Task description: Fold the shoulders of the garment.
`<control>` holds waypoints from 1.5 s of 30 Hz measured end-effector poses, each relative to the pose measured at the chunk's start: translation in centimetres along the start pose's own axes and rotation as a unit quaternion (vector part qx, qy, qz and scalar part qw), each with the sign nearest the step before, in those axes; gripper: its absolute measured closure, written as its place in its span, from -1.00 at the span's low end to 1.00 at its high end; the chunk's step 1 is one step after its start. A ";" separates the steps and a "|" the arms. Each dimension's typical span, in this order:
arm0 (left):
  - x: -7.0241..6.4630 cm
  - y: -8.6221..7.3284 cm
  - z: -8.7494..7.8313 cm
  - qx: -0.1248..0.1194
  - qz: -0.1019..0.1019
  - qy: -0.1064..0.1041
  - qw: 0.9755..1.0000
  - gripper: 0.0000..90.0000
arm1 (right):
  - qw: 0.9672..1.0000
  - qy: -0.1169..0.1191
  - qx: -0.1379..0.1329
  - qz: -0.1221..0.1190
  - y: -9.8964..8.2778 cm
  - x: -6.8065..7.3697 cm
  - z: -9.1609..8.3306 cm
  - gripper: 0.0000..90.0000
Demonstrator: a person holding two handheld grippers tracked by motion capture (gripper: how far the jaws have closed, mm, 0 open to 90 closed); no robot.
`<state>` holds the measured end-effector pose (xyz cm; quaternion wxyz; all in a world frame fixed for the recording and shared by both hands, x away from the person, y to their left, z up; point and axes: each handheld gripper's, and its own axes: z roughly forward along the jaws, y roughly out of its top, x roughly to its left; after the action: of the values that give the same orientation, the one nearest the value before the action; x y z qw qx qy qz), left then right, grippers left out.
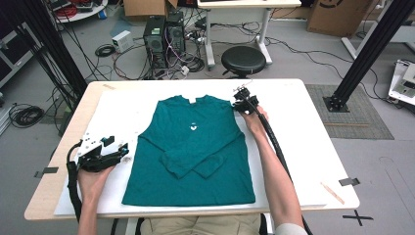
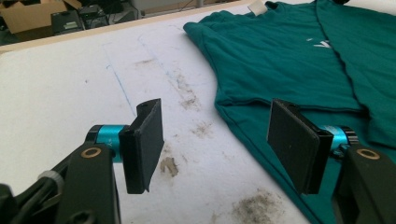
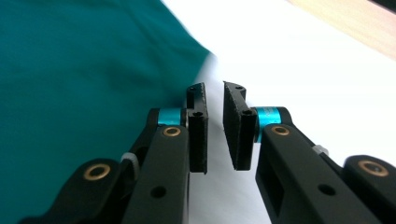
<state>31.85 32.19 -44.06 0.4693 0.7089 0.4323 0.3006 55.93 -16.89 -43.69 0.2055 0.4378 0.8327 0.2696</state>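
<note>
1. High view: teal long-sleeve shirt (image 1: 192, 152) lies flat, front up, mid-table on the white board (image 1: 303, 147), both sleeves folded across the chest. Left gripper (image 1: 121, 149) sits just off the shirt's left edge, near the lower sleeve/hem side. Right gripper (image 1: 240, 104) is up at the shirt's right shoulder, at the fabric edge.

2. Left gripper view: jaws spread wide, nothing btwn them. Shirt (image 2: 299, 60) lies to one side, its folded edge passing by the far pad (image 2: 294, 144); the other pad (image 2: 144, 144) is over bare, smudged board (image 2: 70, 84). No contact w/ cloth yet.

3. Right gripper view: jaws nearly together, a thin gap left, no cloth seen btwn pads (image 3: 198, 126). Shirt (image 3: 84, 70) is blurred just beside them, its shoulder corner near the tips; white board (image 3: 299, 60) on the other side. Can't tell if a fold is nipped lower down.

4. Handling, my read: light, soft, limp knit; it'll sag and drag, not slippery, not fragile. Best grab = doubled edges: shoulder seam corner for right, side seam or hem corner for left. Pinch both layers, lift low, or the folded sleeves slide out.
</note>
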 end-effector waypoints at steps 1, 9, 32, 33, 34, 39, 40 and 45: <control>0.1 0.0 0.0 0.000 0.000 0.000 1.000 -0.20 | 1.000 0.009 -0.002 0.012 -0.1 -0.3 -0.1 0.77; -0.2 -0.1 0.1 0.002 -0.001 -0.002 1.000 -0.19 | 0.999 0.033 -0.039 -0.007 1.0 1.3 -0.4 0.54; -0.6 -0.1 -0.6 0.000 0.006 -0.011 1.000 -0.19 | 0.997 0.069 -0.024 0.013 0.7 2.7 -4.2 -0.31; -0.7 0.0 -0.7 -0.001 0.003 -0.014 1.000 -0.19 | 0.997 0.067 -0.032 0.006 0.5 3.1 -4.7 -0.31; -0.7 0.1 -0.9 -0.003 0.001 -0.017 1.000 -0.19 | 0.997 0.067 -0.032 -0.004 0.3 3.7 -5.3 -0.31; -0.9 0.8 -0.9 0.001 0.008 -0.025 1.000 -0.20 | 0.995 0.082 -0.046 -0.025 -2.0 5.2 -8.4 -0.31; -0.9 1.0 -0.9 0.003 0.010 -0.027 1.000 -0.20 | 0.995 0.080 -0.049 -0.029 -2.6 5.5 -9.0 -0.31; -1.1 1.8 -0.6 0.007 0.013 -0.031 0.999 -0.23 | 0.994 0.074 -0.073 -0.024 -6.4 5.7 -11.9 -0.31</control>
<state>31.44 31.08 -42.21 0.4734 0.7265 0.4106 0.2818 42.05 -18.28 -39.16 0.1813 0.3802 0.8340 0.3564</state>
